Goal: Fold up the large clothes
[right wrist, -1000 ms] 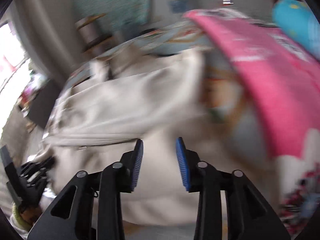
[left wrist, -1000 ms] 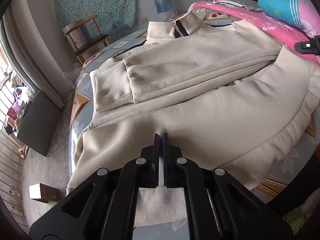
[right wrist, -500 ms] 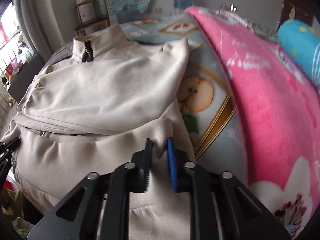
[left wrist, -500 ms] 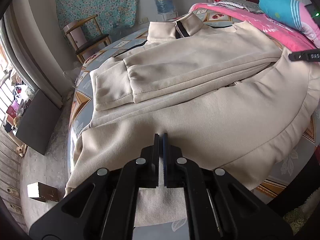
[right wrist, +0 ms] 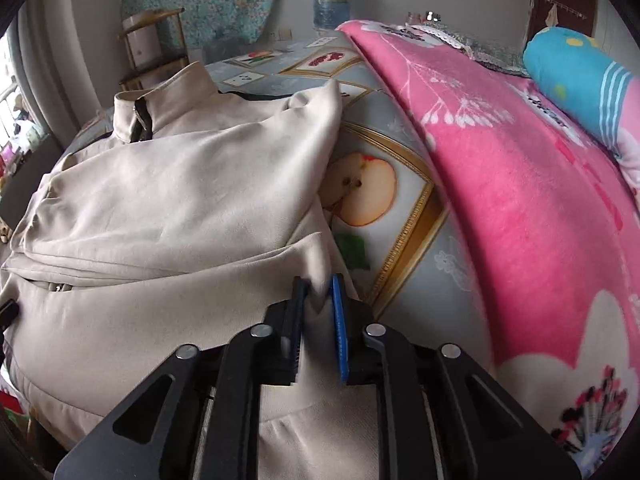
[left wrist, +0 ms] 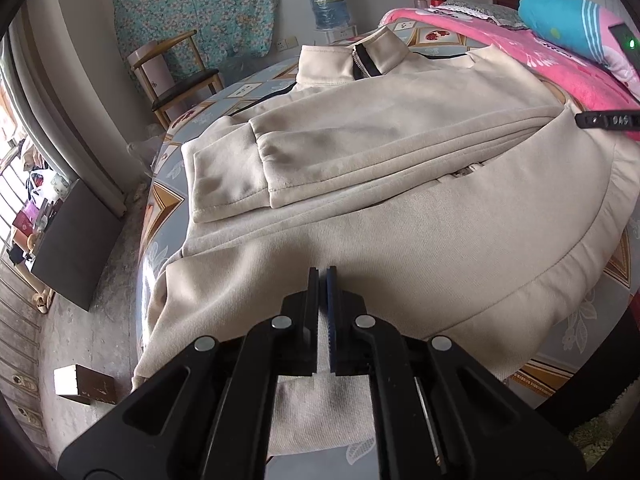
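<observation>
A large beige zip jacket (left wrist: 400,220) lies spread on the bed, collar at the far end and one sleeve folded across its front. My left gripper (left wrist: 323,276) is shut on the near hem, with cloth pinched between its pads. In the right wrist view the same jacket (right wrist: 180,200) fills the left half. My right gripper (right wrist: 318,288) sits at the hem's right corner with a bunched fold of the fabric between its pads. Its jaws are opening slightly, and the pads still press on the fold.
A pink blanket (right wrist: 520,200) and a blue pillow (right wrist: 572,76) lie to the right of the jacket. The bed sheet (right wrist: 400,240) carries an apple print. A wooden chair (left wrist: 176,76), a water bottle (left wrist: 330,0) and a dark box (left wrist: 76,240) stand beyond the bed's left side.
My right gripper came down onto the jacket's right hem corner and closed from wide open onto the fabric. The left gripper stayed put, still pinching the hem.
</observation>
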The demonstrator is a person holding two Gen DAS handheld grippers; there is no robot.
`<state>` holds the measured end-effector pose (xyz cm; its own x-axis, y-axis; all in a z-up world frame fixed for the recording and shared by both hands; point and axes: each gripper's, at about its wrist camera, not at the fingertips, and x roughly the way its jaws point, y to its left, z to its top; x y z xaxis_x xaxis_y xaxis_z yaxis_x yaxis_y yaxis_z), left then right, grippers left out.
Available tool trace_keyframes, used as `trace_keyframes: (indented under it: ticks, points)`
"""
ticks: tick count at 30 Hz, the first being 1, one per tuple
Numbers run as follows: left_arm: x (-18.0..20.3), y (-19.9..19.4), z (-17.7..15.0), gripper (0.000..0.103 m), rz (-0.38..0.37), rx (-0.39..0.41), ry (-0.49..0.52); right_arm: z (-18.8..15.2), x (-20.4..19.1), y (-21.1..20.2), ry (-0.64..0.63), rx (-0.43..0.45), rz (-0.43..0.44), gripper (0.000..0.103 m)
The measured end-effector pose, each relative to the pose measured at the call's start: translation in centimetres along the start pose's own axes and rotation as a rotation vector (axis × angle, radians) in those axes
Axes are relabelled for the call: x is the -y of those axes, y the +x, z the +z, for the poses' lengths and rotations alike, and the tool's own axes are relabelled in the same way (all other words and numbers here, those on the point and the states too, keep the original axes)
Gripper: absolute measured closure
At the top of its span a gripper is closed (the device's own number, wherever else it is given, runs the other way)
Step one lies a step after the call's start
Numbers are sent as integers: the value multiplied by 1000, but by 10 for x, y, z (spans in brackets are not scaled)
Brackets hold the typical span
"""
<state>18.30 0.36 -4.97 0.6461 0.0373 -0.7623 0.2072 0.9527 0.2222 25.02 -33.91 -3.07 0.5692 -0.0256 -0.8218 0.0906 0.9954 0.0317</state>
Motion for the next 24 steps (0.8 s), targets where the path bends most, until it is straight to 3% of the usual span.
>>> trace_keyframes:
  ticks: [3, 5, 8, 11, 13, 17, 19, 20, 23, 24]
  points:
    - [-1, 0, -1, 99, -1, 7, -9, 8, -1, -35, 37, 54, 16, 71]
    - [0, 0, -2, 99, 2, 11, -5, 11, -10, -52, 24, 94, 56, 54]
    - [2, 0, -2, 99, 6, 18, 1, 11, -54, -58, -50, 45, 251, 43]
    - [2, 0, -3, 99, 5, 23, -4, 3, -113, -38, -199, -56, 345, 41]
    - [1, 0, -3, 99, 3, 26, -13, -4, -148, -20, -272, -129, 355, 41]
    - [2, 0, -5, 99, 11, 40, -9, -13, -180, 8, -319, -211, 345, 41]
    - [4, 0, -6, 100, 19, 48, 2, -17, -191, 4, -381, -190, 301, 47]
    - [5, -1, -7, 100, 23, 52, 5, -18, -193, 2, -386, -188, 303, 61]
    - [9, -9, -5, 101, 44, 85, 28, -20, -193, -3, -404, -180, 275, 87]
    - [10, -15, -4, 101, 60, 110, 40, -20, -192, -6, -398, -183, 281, 90]
